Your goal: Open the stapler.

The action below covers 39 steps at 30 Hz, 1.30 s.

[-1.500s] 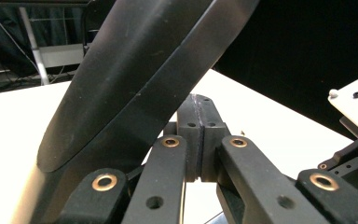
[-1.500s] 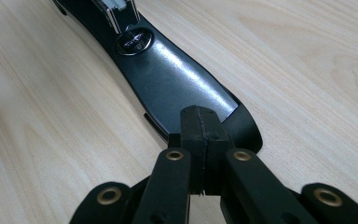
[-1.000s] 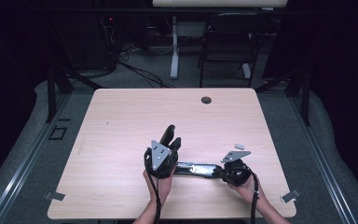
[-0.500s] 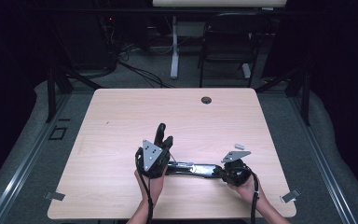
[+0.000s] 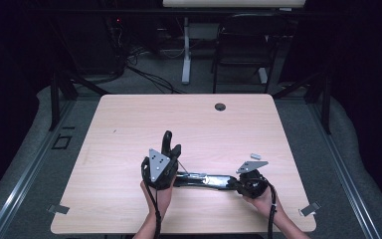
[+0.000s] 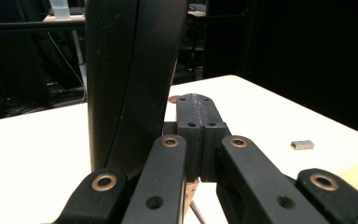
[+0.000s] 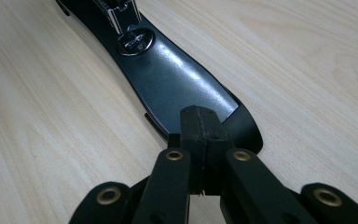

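Note:
A long black glossy tool (image 5: 204,179) with a metal fitting lies near the table's front edge, between my two grippers. In the right gripper view its shiny end (image 7: 168,79) lies right under the tips. My right gripper (image 5: 231,183) (image 7: 200,112) points left at that end, jaws shut pad to pad with nothing visible between them. My left gripper (image 5: 175,149) (image 6: 196,100) is at the tool's left end, shut as well. A black arm of the tool (image 6: 126,70) stands upright just left of its jaws, beside them, not between them.
A small grey metal block (image 5: 255,156) (image 6: 302,144) lies on the wooden table (image 5: 129,124) right of centre. A round cable hole (image 5: 220,106) sits near the far edge. Chairs, stands and cables are on the floor beyond.
My left gripper has shifted left and a little toward the person, and the upright black arm went left with it. The right gripper has stayed put.

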Tool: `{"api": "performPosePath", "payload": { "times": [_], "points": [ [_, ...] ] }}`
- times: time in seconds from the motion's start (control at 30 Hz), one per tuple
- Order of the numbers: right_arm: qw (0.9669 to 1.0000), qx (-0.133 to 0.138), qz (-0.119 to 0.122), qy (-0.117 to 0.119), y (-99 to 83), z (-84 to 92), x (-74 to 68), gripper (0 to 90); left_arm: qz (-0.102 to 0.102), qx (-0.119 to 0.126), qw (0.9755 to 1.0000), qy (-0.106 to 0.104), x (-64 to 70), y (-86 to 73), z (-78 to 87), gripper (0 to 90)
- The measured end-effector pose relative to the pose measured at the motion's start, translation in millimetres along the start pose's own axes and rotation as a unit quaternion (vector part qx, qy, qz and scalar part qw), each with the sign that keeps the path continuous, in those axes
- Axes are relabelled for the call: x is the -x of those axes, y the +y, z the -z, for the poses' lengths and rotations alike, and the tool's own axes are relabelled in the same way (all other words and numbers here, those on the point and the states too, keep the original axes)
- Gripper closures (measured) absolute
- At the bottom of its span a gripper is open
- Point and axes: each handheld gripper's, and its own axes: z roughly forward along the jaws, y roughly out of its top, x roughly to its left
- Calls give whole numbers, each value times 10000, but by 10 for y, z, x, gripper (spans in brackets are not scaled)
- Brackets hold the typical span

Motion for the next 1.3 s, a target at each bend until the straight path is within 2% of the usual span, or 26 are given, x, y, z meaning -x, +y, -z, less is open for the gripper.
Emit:
{"api": "performPosePath", "payload": {
  "times": [0.5, 0.6, 1.1, 1.17, 1.2, 1.3],
  "points": [
    [10000, -25, 18, 4, 3, 2, 2, 900, 41, -16, 10000, 44, -92, -9, 49, 900],
    [10000, -16, -13, 0, 3, 0, 1, 900, 64, 51, 10000, 25, -101, -31, 60, 900],
    [10000, -24, -41, 38, 2, 3, 4, 900, 35, 47, 10000, 72, -171, -64, 109, 900],
    [10000, -26, -44, 48, 2, 3, 5, 900, 59, 39, 9999, 97, -181, -65, 115, 900],
    [10000, -25, -41, 47, 1, 3, 5, 900, 91, 41, 9998, 178, -191, -68, 119, 900],
    [10000, -22, -42, 52, 1, 3, 7, 900, 365, 26, 9989, 283, -324, -96, 147, 900]
  ]
}}
